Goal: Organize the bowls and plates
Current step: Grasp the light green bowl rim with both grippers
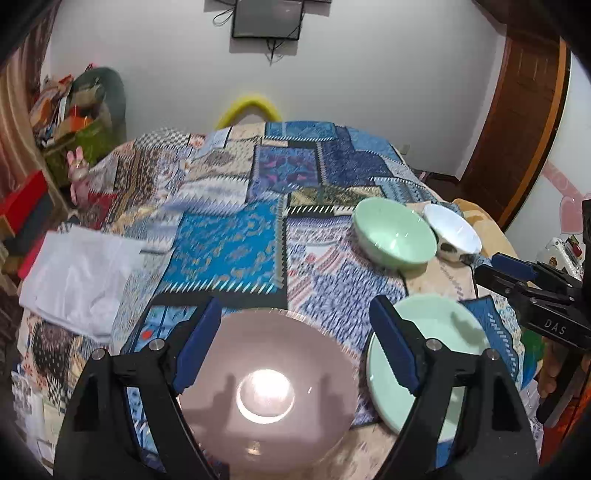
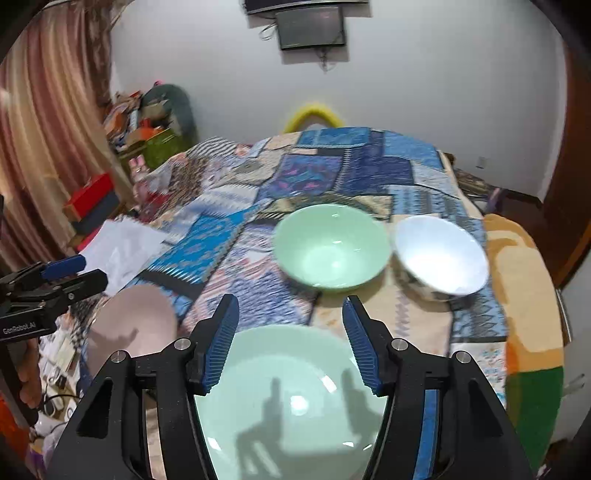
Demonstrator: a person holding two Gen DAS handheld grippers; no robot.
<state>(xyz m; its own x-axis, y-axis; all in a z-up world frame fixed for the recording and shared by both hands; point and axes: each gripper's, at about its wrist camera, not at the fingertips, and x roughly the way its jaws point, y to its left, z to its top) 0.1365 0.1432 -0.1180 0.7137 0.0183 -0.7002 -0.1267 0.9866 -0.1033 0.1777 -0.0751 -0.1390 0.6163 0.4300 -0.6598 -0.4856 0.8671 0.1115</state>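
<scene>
Approach stage: left gripper over pink plate, right gripper over green plate; jaws spread, empty. Next: grip a rim.

We see a pale wall at the far side with a dark screen mounted high; striped pinkish curtains hang on the left; a brown wooden door stands right; a patchwork quilt covers the bed.
</scene>
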